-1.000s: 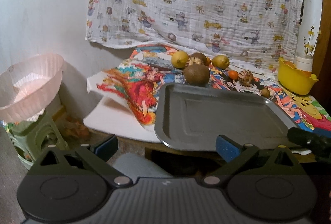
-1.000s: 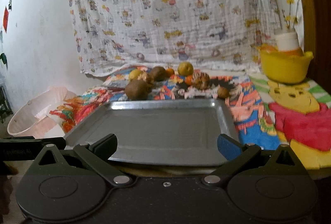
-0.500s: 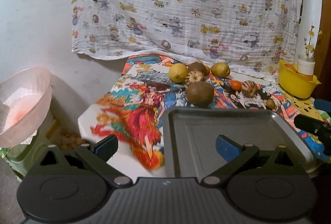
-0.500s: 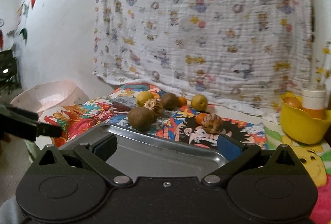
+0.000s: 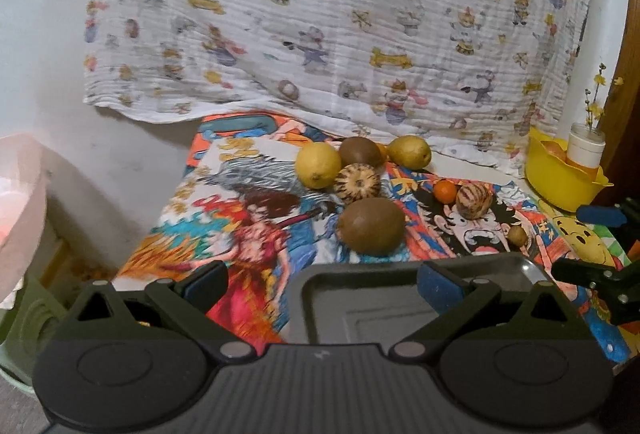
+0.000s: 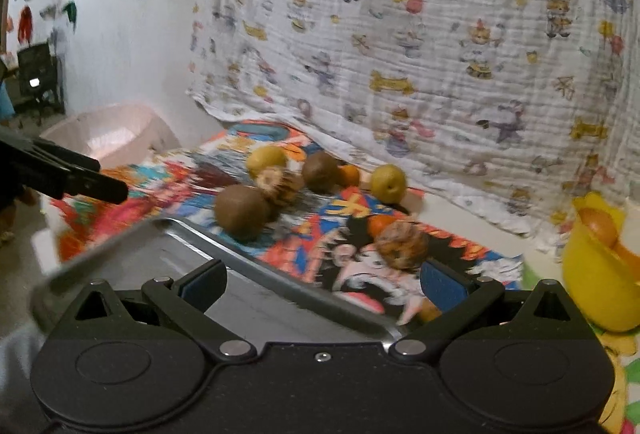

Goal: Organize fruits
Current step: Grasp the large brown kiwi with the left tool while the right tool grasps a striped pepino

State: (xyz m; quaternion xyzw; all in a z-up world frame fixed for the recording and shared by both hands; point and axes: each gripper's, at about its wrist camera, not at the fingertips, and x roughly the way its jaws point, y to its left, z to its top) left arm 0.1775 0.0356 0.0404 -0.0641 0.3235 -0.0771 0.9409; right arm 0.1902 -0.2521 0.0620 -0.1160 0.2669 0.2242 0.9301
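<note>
Several fruits lie on a cartoon-print cloth [image 5: 240,218]: a large brown kiwi [image 5: 371,226], a striped round fruit [image 5: 357,182], a yellow lemon [image 5: 318,165], a second kiwi [image 5: 360,152], a yellow pear [image 5: 409,152], a small orange [image 5: 445,191] and another striped fruit [image 5: 473,201]. A grey metal tray [image 5: 360,310] sits in front of them. My left gripper [image 5: 322,284] is open over the tray's near edge, nothing between its fingers. My right gripper [image 6: 324,284] is open above the tray [image 6: 160,258], short of the striped fruit [image 6: 401,245] and kiwi [image 6: 240,207].
A yellow bowl [image 5: 560,177] with a white cup stands at the right back. A pink basin [image 6: 108,137] sits off the table's left side. A printed sheet hangs on the wall behind. The right gripper's fingers [image 5: 600,213] show at the left wrist view's right edge.
Both grippers have risen and moved forward toward the fruits, so the tray now fills less of each view. The right gripper has swung toward the right side of the tray.
</note>
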